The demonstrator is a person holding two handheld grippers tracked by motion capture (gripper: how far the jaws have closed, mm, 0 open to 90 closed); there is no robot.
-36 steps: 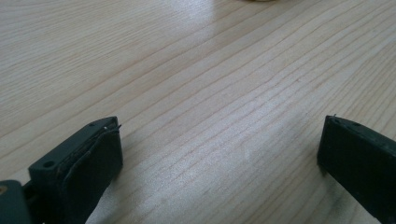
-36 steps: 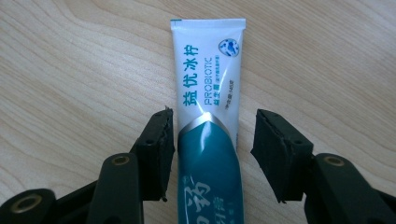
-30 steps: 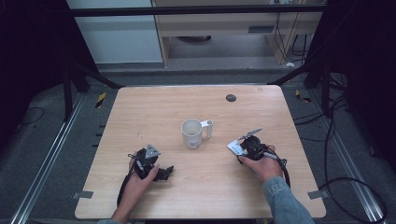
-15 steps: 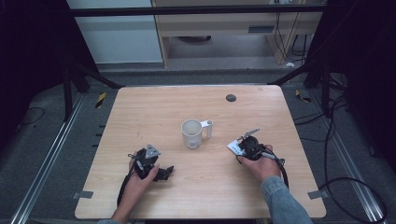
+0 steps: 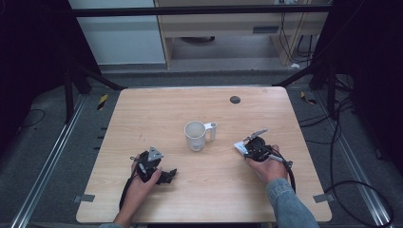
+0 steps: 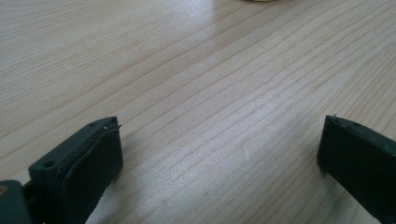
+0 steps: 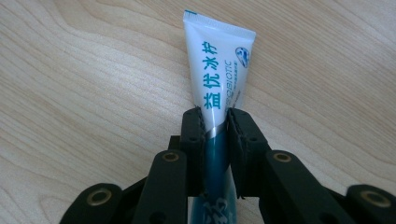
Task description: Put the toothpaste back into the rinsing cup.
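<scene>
A pale wooden table (image 5: 142, 118) stands on grey floor. From the mug (image 5: 195, 136) at its centre, the right gripper (image 7: 215, 122) lies at four o'clock, jaws just closed on a white toothpaste tube (image 7: 218, 70) printed "益优冰护" and "PROBIOTIC", legible in the right gripper view. The left gripper (image 6: 219, 154), at seven o'clock, gapes over bare wood.

White squeeze tube w/ teal print (image 7: 217, 88): lower end hidden btwn right gripper (image 7: 215, 140) jaws, cut off at bottom edge.
</scene>
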